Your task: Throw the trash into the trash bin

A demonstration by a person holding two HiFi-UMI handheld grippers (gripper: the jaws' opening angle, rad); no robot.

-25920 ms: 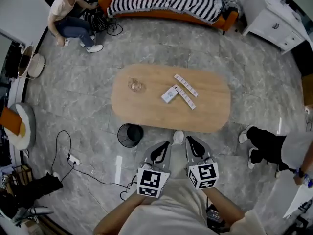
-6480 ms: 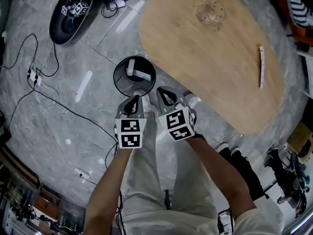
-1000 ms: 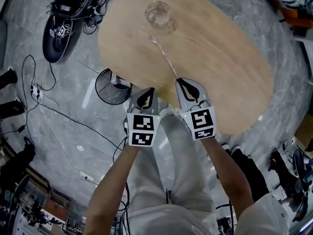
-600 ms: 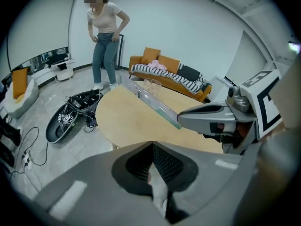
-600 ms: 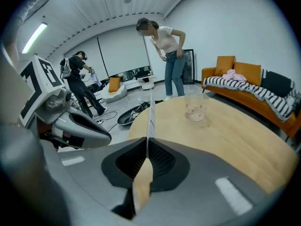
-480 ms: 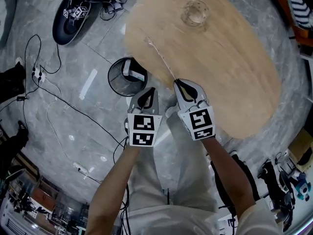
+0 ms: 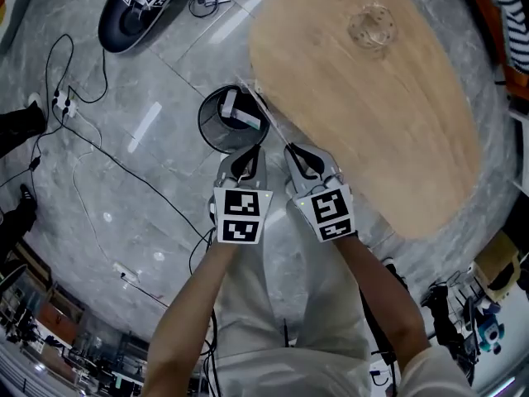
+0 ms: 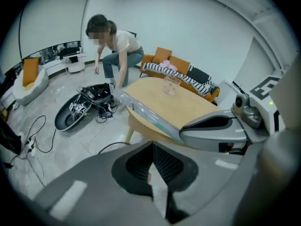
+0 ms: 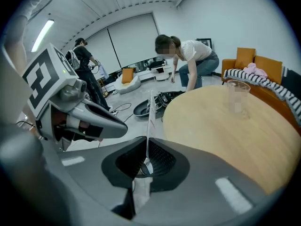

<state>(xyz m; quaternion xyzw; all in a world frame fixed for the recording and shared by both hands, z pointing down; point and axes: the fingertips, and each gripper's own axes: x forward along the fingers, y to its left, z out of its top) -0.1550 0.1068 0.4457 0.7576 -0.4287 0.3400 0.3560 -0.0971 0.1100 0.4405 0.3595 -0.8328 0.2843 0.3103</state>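
While both tools hang side by side above the floor, over the holder's own legs, the right tool has its jaws pinched tight on the near end of a long thin strip. The strip runs far-left from the pinch, out over the black trash bin. Its far tip blurs against the bench edge, so the exact end is hard to place. In the right gripper view the strip is edge-on, just a pale line rising from the jaws, and any print is unreadable. The left tool has its jaws together with nothing between them, just beside the right tool and clear of the strip. The bin stands on the floor just left of the bench. A white box lies inside; the rest of the inside is too dark to read. A glass stands on the far part of the bench. Far left is a black round tray with marker cubes and cables, cut off by the frame edge. Another person bends over beyond the bench.
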